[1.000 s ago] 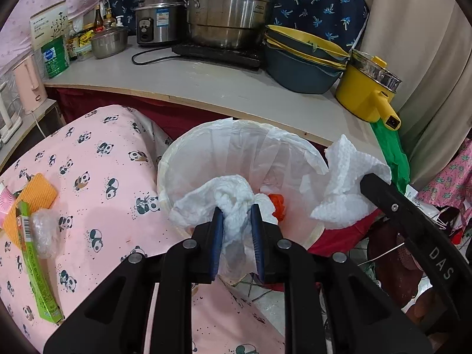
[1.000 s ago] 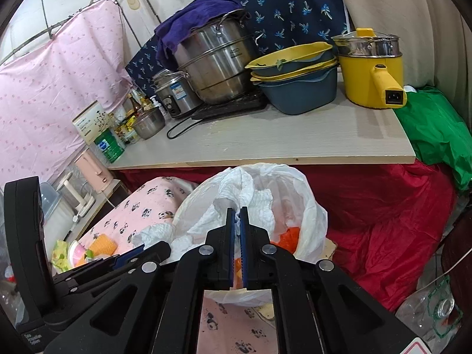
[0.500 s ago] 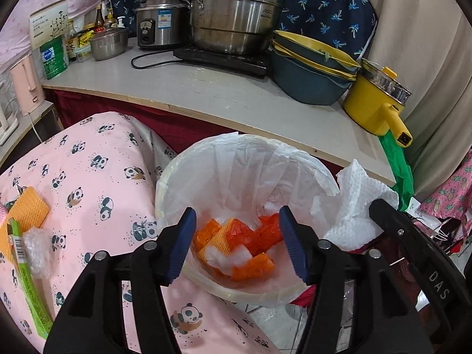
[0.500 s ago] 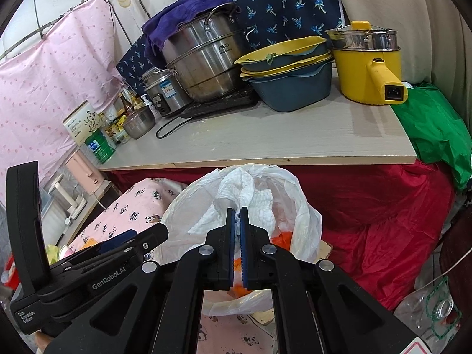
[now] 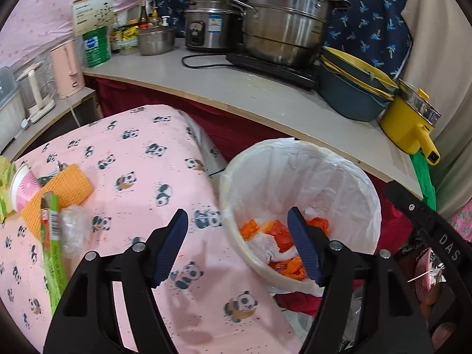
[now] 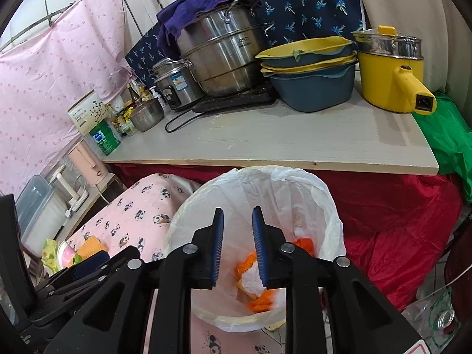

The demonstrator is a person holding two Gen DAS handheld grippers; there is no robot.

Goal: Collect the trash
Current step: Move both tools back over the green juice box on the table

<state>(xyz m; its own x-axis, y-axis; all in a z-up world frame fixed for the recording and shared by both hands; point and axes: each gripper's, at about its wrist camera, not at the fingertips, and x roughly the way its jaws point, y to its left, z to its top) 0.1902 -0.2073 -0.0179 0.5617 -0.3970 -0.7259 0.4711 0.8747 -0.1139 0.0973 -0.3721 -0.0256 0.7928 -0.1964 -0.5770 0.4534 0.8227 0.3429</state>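
Both tissue wads have dropped from the tongs, left wide, right narrowly parted, both just opening, into the bin below; wrappers left of them remain on the table.

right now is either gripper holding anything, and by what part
Nothing is held. The left gripper and right gripper have just been opening, with nothing between the jaws; the tissue lies in the bin.

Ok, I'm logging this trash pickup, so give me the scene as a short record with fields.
bin: white-lined bin beside the panda-print table
bin contents: orange wrappers, crumpled white tissue
left gripper: open, empty; jaws just opened wider
right gripper: open, empty, over the bin; jaws just opened
left on table: green stick pack, clear plastic wrap
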